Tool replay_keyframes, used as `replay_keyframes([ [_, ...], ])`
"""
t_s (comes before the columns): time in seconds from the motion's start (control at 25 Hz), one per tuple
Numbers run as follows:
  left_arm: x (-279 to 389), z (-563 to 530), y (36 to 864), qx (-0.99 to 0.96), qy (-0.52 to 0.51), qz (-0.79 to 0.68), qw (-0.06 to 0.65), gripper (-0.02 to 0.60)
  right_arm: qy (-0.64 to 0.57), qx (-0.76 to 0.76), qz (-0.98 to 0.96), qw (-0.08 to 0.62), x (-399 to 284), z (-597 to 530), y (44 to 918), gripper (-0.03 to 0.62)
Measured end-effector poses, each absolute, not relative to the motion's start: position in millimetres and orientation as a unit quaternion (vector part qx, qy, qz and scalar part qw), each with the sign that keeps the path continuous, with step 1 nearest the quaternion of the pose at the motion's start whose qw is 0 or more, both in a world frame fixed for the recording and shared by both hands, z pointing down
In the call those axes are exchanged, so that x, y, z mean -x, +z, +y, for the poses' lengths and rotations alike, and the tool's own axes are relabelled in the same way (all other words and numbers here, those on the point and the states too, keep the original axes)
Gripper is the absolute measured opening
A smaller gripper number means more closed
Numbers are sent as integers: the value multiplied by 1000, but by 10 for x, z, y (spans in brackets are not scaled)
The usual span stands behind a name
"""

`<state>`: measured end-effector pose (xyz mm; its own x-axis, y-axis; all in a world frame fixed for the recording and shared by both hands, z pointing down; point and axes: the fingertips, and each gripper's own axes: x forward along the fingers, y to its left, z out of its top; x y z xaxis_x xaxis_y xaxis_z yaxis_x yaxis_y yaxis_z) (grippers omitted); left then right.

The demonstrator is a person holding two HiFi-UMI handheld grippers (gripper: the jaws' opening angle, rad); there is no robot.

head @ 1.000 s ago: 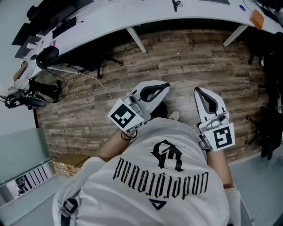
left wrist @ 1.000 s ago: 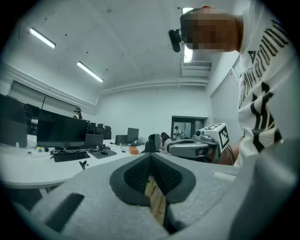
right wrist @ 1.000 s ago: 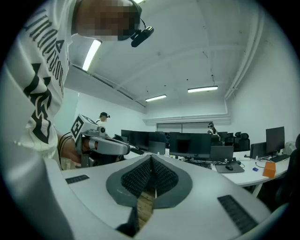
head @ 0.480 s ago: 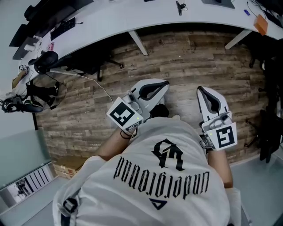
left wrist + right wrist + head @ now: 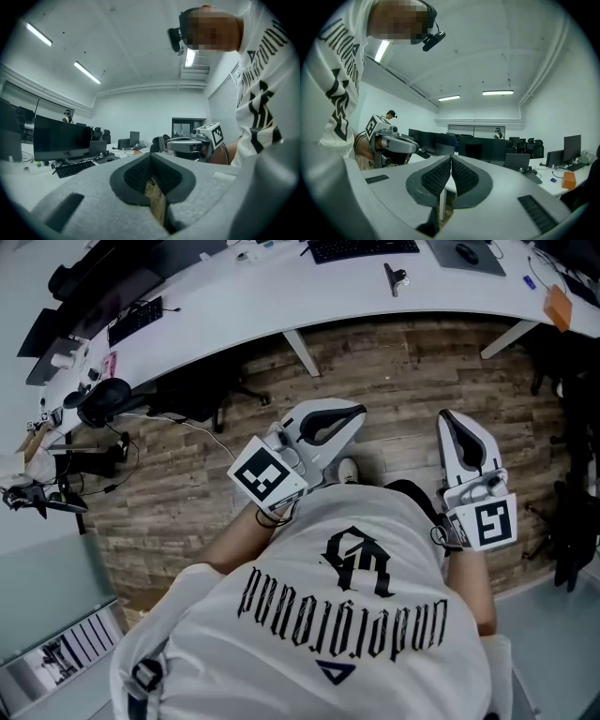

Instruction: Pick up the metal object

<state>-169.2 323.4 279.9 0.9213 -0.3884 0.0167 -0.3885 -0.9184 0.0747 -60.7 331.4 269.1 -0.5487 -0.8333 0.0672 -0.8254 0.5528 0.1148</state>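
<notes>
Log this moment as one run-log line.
left gripper: shut, empty | right gripper: shut, empty | position: both above wooden floor, short of white desk | metal object: not in view

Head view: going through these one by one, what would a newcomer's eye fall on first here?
The white shirt with black lettering fills the lower half of the head view. Above it the left gripper and right gripper are held over the wood-plank floor, each with jaws together on nothing. A curved white desk arcs across the top; no metal object can be made out.
</notes>
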Motion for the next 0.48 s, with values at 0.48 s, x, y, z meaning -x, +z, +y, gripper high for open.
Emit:
replay_keyframes([
  [0.48,1705,2703,2881,-975,5,-216,54,15,-25,-451,-890,59,609,2696,2779,15],
])
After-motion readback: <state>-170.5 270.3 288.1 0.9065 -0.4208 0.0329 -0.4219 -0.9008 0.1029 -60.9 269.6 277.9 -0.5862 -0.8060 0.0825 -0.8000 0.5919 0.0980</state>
